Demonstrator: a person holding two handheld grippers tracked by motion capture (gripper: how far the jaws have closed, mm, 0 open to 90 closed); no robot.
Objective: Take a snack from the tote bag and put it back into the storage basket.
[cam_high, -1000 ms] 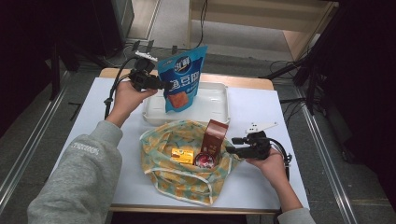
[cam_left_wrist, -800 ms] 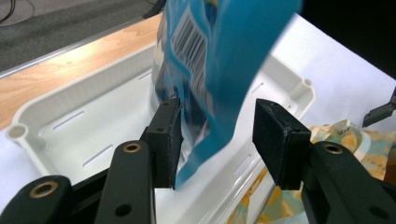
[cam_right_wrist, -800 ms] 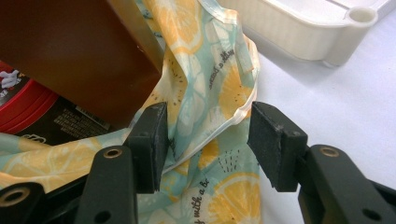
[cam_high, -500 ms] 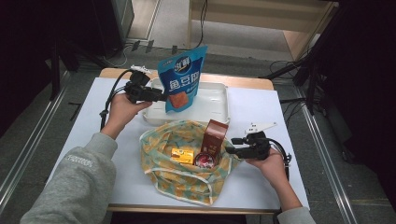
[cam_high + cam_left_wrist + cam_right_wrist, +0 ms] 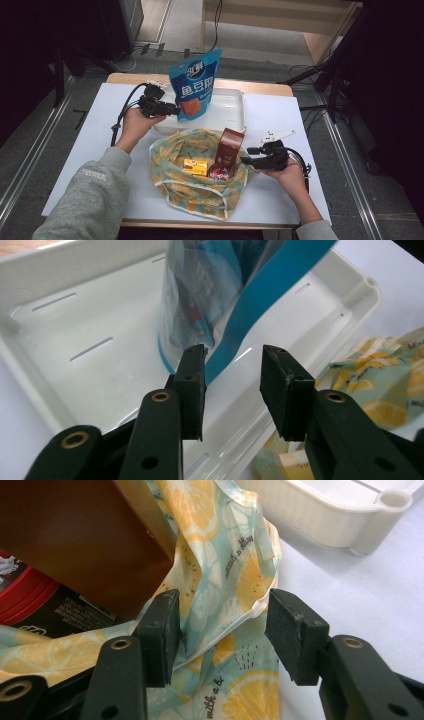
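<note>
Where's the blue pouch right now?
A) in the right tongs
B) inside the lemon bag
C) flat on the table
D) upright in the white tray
D: the blue pouch stands upright in the white tray, with the left tongs at its lower edge.

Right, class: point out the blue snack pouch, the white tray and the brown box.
blue snack pouch (image 5: 192, 85): high view, on the middle of its printed front.
white tray (image 5: 227, 107): high view, on the bare floor right of the pouch.
brown box (image 5: 231, 145): high view, on its upright front face.
</note>
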